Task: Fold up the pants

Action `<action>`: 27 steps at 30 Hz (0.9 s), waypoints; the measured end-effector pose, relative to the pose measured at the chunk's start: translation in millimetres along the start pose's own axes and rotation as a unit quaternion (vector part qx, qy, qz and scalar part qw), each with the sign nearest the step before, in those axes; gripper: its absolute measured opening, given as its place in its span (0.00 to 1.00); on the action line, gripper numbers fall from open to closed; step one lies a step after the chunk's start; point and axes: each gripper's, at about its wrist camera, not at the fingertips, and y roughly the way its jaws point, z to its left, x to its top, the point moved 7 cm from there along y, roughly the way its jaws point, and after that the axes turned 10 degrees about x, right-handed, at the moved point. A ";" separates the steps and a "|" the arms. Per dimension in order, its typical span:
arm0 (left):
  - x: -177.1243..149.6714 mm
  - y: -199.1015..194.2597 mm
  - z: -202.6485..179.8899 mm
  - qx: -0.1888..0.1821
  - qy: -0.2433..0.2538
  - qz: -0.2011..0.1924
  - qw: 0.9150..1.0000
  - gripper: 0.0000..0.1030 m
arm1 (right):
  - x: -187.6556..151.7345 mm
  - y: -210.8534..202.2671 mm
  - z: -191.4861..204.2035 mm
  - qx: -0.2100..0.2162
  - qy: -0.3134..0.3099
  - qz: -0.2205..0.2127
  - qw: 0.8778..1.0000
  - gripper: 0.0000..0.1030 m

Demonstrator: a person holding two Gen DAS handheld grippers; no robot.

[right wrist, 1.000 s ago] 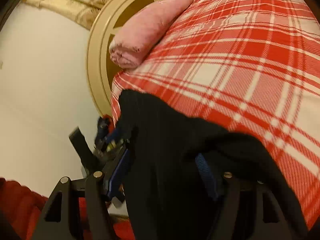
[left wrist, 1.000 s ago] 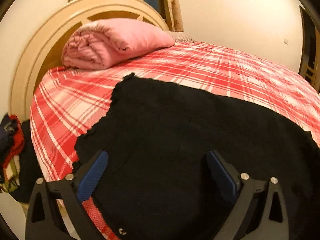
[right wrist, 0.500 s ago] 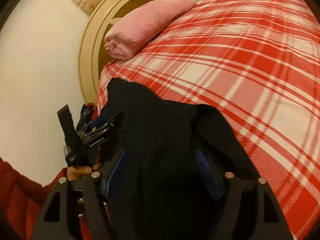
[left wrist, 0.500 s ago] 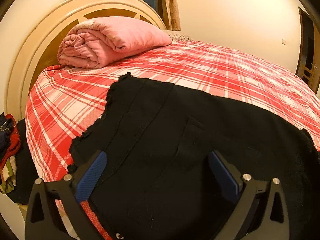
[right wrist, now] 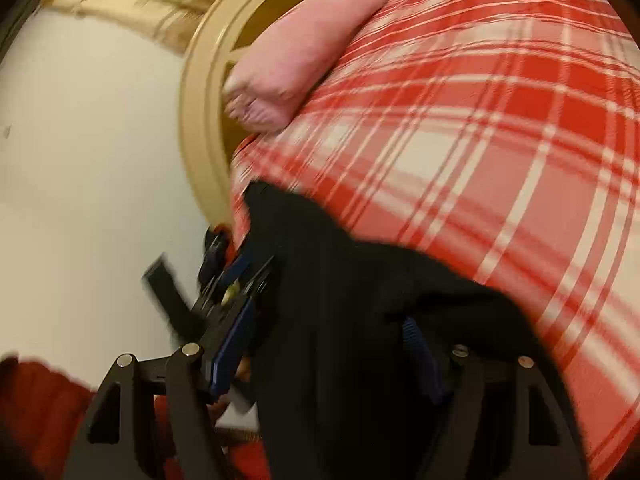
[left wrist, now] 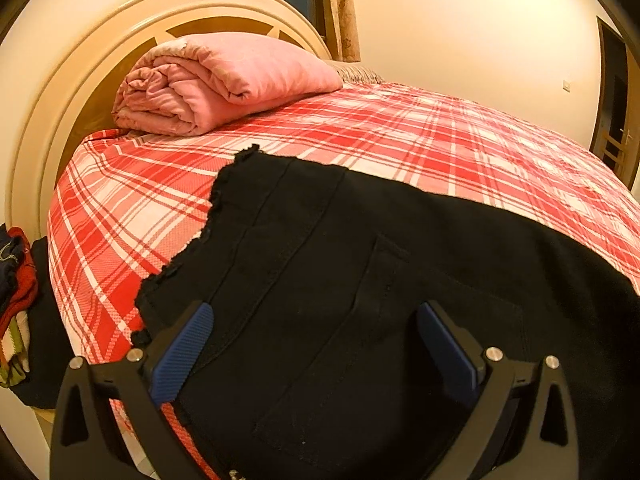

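You have one pair of black pants (left wrist: 360, 280) spread flat at the near edge of the bed (left wrist: 460, 148), whose red-and-white plaid sheet also carries one folded pink quilt (left wrist: 216, 84) at the head edge against the cream round headboard (left wrist: 60, 100). Your left gripper (left wrist: 316, 344) hovers over the pants with its blue pads wide apart, gripping nothing. Your right gripper (right wrist: 332, 352) is spread too, black fabric bunched between its fingers; that view is blurred, and no writing is readable.
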 end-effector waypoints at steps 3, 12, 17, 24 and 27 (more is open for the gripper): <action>0.7 1.2 1.4 -0.002 -0.001 0.003 1.000 1.00 | 29.0 -16.9 -12.9 -0.001 0.011 -0.045 0.999 0.58; 1.8 4.1 0.5 -0.013 0.016 -0.002 1.000 1.00 | 40.2 -75.4 -61.7 -0.120 0.032 -0.090 0.988 0.15; 3.8 2.2 1.8 -0.022 0.024 0.007 0.999 1.00 | 10.2 -124.3 -9.0 -0.191 -0.044 -0.107 0.975 0.15; 9.1 -9.2 1.3 -0.010 0.043 -0.009 0.999 1.00 | -71.0 -114.0 -17.5 -0.332 -0.091 -0.024 0.939 0.12; 2.5 -3.0 1.8 0.004 0.044 0.013 0.999 1.00 | -70.7 -121.0 -27.1 -0.388 -0.115 -0.047 0.913 0.10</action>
